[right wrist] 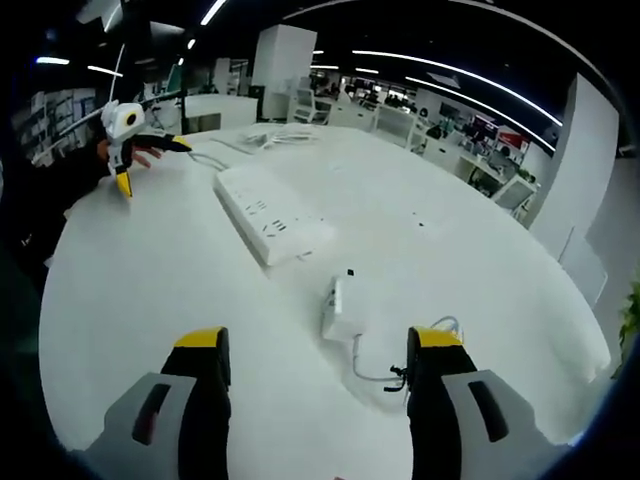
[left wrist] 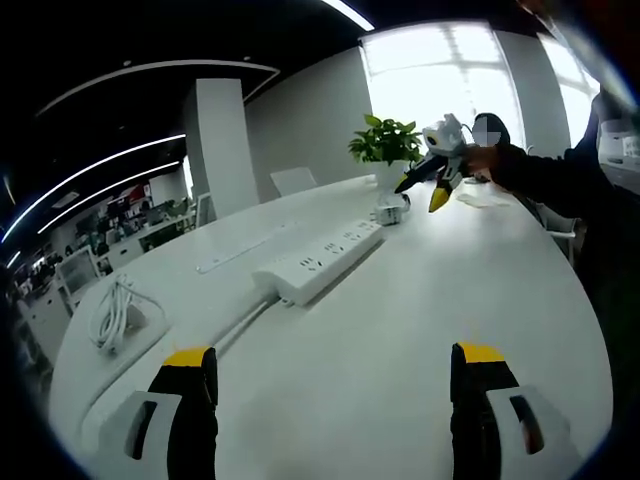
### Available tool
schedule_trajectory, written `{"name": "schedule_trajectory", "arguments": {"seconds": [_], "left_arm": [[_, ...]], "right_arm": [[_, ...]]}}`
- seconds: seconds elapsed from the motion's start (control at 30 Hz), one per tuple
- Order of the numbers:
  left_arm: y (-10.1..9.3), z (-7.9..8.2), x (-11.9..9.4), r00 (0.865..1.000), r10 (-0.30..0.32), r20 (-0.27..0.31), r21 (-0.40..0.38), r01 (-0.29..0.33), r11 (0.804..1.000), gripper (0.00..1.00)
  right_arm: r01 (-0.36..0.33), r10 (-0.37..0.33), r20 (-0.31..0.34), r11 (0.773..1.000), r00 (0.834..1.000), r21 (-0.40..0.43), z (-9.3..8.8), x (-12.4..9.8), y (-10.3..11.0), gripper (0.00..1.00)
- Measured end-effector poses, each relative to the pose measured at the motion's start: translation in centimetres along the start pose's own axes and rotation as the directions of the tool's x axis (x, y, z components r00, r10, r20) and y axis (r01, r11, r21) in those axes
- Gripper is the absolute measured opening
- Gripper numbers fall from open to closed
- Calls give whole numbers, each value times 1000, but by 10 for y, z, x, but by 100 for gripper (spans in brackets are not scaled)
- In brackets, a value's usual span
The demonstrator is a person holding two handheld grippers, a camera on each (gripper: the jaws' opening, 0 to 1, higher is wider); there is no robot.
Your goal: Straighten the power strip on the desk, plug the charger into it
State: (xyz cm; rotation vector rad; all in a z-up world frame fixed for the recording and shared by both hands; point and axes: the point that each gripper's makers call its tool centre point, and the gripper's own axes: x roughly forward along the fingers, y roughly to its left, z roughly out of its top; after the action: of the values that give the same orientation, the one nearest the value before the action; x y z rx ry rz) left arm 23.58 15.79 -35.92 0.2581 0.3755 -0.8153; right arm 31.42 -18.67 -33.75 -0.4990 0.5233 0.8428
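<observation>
A white power strip (left wrist: pixel 320 262) lies at a slant on the white desk (left wrist: pixel 400 320), its cord (left wrist: pixel 240 325) trailing toward me. My left gripper (left wrist: pixel 335 365) is open and empty, hovering well short of the strip. A small white charger (left wrist: pixel 392 212) sits beyond the strip's far end. In the right gripper view the charger (right wrist: pixel 345 305) lies just ahead of my open, empty right gripper (right wrist: pixel 318 350), its cable (right wrist: pixel 375 365) curling by the right jaw. The power strip (right wrist: pixel 270 215) lies beyond it. Across the desk, the left gripper (right wrist: pixel 150 165) hangs above the surface.
A potted green plant (left wrist: pixel 385 140) stands behind the charger. A coiled white cable (left wrist: pixel 115 315) rests on a side surface at the left. A person's dark sleeve (left wrist: pixel 545 175) reaches in from the right. More white cable (right wrist: pixel 270 138) lies past the strip. The desk edge (right wrist: pixel 60 330) curves near.
</observation>
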Motion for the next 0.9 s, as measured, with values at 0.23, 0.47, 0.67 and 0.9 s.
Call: {"name": "schedule_trajectory", "arguments": {"seconds": [0.23,0.47,0.67,0.9], "left_arm": [[0,1,0,1000,4,2,0,-4,1000,100],[-2,-1,2,1000,-4,-5,5,4,1000,99],[-2,-1,1,1000,-5,-7,7,5,1000,99],[-3,-1,0,1000,-12,-4,1,12,1000,99]], "right_arm": [[-3,3,-10,1000,1000,0,-2,3,-3,70],[-12,12,-15,1000,1000,0,0,7,-3,67],[-14,14,-22,1000,1000,-2,1,11,-6,66],[-10,10,-32,1000,999,5,-1,15,-9,64]]}}
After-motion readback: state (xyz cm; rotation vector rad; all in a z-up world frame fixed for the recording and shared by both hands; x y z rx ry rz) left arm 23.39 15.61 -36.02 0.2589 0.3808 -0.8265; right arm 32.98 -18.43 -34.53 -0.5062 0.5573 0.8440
